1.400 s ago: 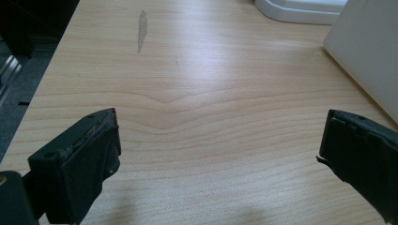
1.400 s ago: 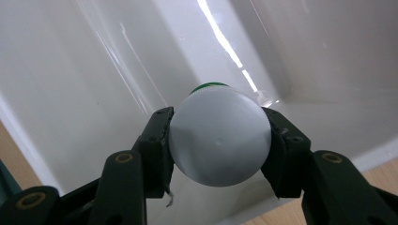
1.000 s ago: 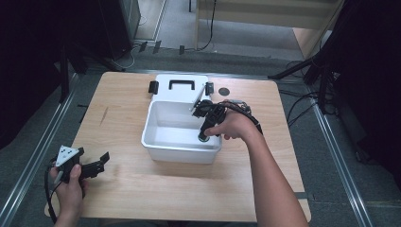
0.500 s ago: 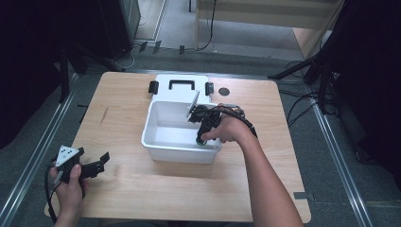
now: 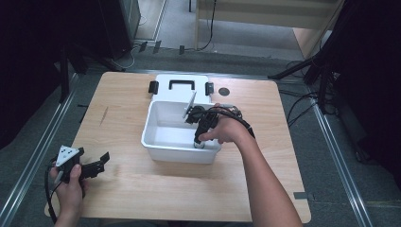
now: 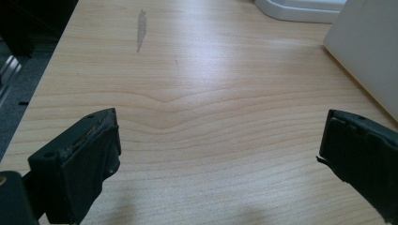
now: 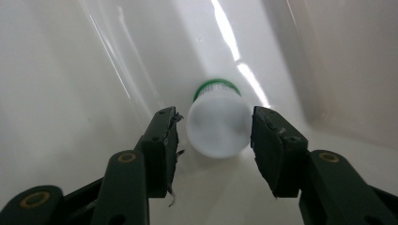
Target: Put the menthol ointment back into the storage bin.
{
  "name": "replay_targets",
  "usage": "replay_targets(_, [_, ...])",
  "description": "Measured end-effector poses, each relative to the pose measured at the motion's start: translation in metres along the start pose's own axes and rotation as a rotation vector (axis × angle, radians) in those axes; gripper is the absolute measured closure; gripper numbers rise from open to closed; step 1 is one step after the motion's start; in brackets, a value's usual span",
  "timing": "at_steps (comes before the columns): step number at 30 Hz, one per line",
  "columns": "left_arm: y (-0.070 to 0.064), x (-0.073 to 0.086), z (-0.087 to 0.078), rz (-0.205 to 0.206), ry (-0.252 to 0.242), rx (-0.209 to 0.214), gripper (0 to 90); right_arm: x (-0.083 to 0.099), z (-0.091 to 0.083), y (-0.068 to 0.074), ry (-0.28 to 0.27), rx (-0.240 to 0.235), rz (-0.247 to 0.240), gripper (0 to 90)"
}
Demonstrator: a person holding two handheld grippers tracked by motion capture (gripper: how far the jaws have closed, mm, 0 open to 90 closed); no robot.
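Worktop (image 5: 142, 198): pale wood grain, rounded corners, one dark streak near the left edge.
Bin (image 5: 156, 142): white plastic, rectangular, glossy smooth walls, open top, mid-worktop.
Lid (image 5: 163, 92): white, flat, black handle and black side clips, lying just behind the bin.
Right gripper (image 7: 213, 136): reaching down inside the bin at its near right corner; black fingers (image 7: 162, 136) spread, one on each side of the bottle, small gaps showing.
Left gripper (image 5: 97, 165): near the front left corner, well apart from the bin; fingers wide apart, holding nothing.
Bottle (image 7: 218, 124): small white cylinder, green band at its far end, lying on the bin floor.
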State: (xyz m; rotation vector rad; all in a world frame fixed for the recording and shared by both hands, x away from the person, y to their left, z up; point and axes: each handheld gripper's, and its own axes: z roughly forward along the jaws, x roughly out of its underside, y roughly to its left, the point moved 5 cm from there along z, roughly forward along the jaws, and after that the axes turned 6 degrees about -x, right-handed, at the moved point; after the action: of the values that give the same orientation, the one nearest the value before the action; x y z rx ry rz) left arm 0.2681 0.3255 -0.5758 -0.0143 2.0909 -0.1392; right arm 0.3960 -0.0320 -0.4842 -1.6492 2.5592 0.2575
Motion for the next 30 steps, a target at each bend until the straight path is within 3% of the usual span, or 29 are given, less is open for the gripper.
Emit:
replay_targets(8, [0.0, 0.0, 0.0, -0.003, 0.001, 0.003, 0.0, 0.0, -0.002, 0.0, 0.005, 0.011, 0.004, 54.9])
replay_targets(12, [0.0, 0.0, 0.0, -0.003, 0.001, 0.003, 0.0, 0.002, -0.009, -0.002, -0.021, 0.013, 0.011, 54.0])
replay_targets(16, [0.0, 0.0, 0.0, -0.001, 0.001, 0.003, 0.0, 0.005, -0.02, -0.001, -0.066, 0.006, 0.02, 53.2])
replay_targets(23, [0.0, 0.0, 0.0, -0.001, 0.001, 0.001, 0.0, 0.016, -0.037, -0.001, -0.095, 0.011, 0.04, 52.1])
replay_targets(30, [0.0, 0.0, 0.0, -0.002, 0.0, 0.0, 0.0, 0.037, -0.067, -0.004, -0.147, 0.029, 0.073, 51.4])
